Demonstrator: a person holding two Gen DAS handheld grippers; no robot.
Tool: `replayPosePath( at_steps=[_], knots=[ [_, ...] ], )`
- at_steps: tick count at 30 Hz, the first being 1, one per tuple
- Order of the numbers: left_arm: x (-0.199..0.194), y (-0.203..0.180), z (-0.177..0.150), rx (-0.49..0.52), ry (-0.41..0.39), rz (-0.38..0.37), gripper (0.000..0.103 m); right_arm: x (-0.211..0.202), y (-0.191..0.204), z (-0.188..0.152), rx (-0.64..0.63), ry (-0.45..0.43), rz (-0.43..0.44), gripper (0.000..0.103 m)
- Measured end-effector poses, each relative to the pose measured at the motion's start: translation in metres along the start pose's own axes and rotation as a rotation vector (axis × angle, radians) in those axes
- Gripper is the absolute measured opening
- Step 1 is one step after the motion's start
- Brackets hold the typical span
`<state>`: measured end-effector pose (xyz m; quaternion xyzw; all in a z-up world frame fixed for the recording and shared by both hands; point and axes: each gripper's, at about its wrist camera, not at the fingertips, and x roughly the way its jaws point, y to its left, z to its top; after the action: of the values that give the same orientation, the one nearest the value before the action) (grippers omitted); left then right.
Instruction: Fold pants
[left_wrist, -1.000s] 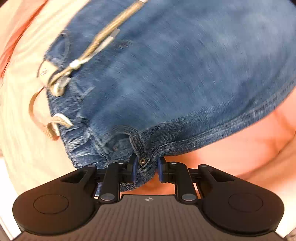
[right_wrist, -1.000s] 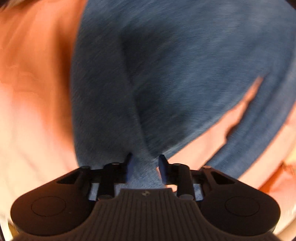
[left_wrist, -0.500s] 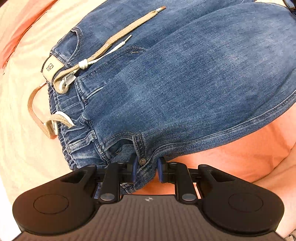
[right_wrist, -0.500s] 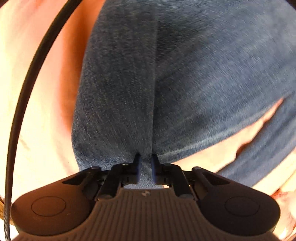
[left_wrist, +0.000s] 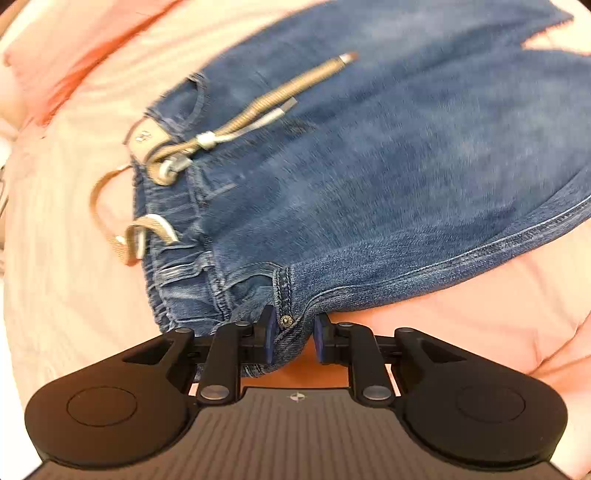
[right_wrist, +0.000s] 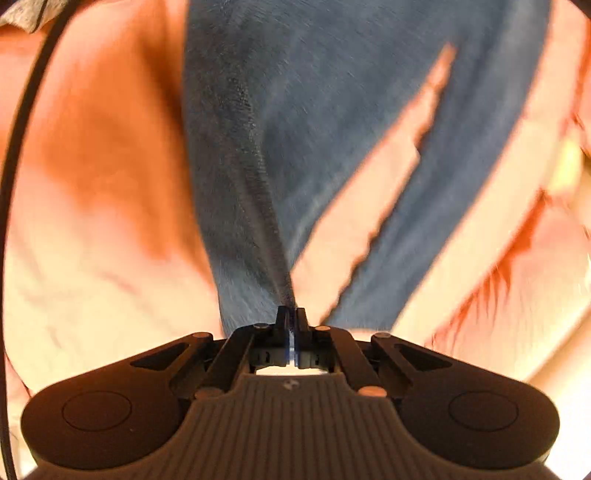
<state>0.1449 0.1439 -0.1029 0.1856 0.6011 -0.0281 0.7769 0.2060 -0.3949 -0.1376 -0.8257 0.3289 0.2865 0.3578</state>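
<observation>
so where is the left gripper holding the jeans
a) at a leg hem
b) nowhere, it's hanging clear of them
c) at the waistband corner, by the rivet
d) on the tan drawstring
c: the left gripper has denim between its fingers at the waistband corner of the jeans, right beside a small metal rivet; the tan drawstring lies loose further up the waistband.

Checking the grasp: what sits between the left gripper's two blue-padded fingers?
In the left wrist view, the riveted waistband corner of the blue denim pants fills the gap of the left gripper.
</observation>
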Motion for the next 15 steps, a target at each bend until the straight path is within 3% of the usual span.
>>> replayPosePath(
  at_steps=[3, 9, 15],
  knots=[
    [-0.016, 0.010, -0.007, -0.060, -0.063, 0.009, 0.010, -0.013, -0.001, -0.024, 0.121, 0.053, -0.020, 0.000],
    [-0.049, 0.030, 0.001, -0.146, -0.207, 0.065, 0.008, -0.026, -0.011, -0.056, 0.353, 0.093, -0.097, 0.000],
    [-0.068, 0.048, 0.046, -0.162, -0.296, 0.154, 0.007, 0.006, -0.038, -0.059, 0.473, 0.126, -0.155, 0.000]
  ],
)
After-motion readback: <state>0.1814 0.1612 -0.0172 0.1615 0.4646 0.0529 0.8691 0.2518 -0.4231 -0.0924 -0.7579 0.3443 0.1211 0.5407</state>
